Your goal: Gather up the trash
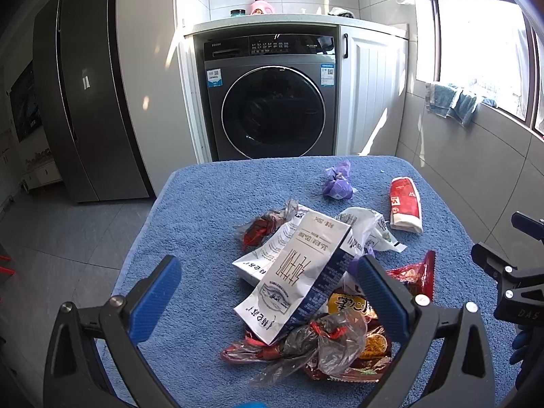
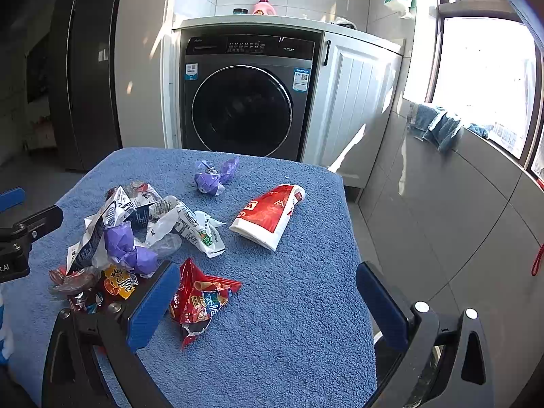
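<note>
We read "Haier" on the washer [image 1: 272, 98]; our left gripper [image 1: 268, 292] gapes empty around the milk carton [image 1: 295, 272], our right gripper [image 2: 268, 302] gapes empty beside the red snack bag [image 2: 200, 295].

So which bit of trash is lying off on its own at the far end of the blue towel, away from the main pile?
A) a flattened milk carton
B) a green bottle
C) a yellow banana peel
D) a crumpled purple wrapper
D: the crumpled purple wrapper sits alone near the far edge of the blue towel, apart from the heap where the milk carton lies.
</note>
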### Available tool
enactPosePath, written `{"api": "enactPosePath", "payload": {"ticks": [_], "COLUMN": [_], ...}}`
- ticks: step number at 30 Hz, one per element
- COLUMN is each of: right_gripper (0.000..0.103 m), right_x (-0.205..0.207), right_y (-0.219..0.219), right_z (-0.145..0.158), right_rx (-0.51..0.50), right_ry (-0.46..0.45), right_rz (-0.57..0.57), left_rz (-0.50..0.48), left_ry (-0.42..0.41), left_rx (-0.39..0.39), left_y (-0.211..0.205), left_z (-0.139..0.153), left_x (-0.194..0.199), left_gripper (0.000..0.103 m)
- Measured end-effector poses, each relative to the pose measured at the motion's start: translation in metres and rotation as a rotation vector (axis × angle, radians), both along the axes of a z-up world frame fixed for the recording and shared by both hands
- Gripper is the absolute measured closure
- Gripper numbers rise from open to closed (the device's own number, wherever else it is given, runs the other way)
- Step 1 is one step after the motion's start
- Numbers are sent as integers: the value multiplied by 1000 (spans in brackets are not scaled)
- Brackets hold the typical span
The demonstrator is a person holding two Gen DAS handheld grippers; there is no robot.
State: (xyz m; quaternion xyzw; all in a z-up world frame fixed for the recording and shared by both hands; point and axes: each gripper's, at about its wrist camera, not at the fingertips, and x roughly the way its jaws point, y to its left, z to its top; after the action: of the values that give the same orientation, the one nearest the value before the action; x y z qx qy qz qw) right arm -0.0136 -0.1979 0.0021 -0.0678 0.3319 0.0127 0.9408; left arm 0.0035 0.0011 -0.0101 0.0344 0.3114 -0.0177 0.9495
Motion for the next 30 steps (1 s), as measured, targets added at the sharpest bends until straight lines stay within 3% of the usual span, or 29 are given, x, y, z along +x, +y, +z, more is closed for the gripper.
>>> {"api": "enactPosePath", "payload": {"ticks": [30], "right_gripper": [0], "right_x": [-2], "right_y": [4], "right_z": [3], "right_rx": [-5], "right_ry": [-20], "right_rz": [-5], "left_rz": [19], "left_ry": [8], "left_rx": [-23], "left_y": [12], "left_z": [-4], "left_x": [0], "left_gripper": [0]}}
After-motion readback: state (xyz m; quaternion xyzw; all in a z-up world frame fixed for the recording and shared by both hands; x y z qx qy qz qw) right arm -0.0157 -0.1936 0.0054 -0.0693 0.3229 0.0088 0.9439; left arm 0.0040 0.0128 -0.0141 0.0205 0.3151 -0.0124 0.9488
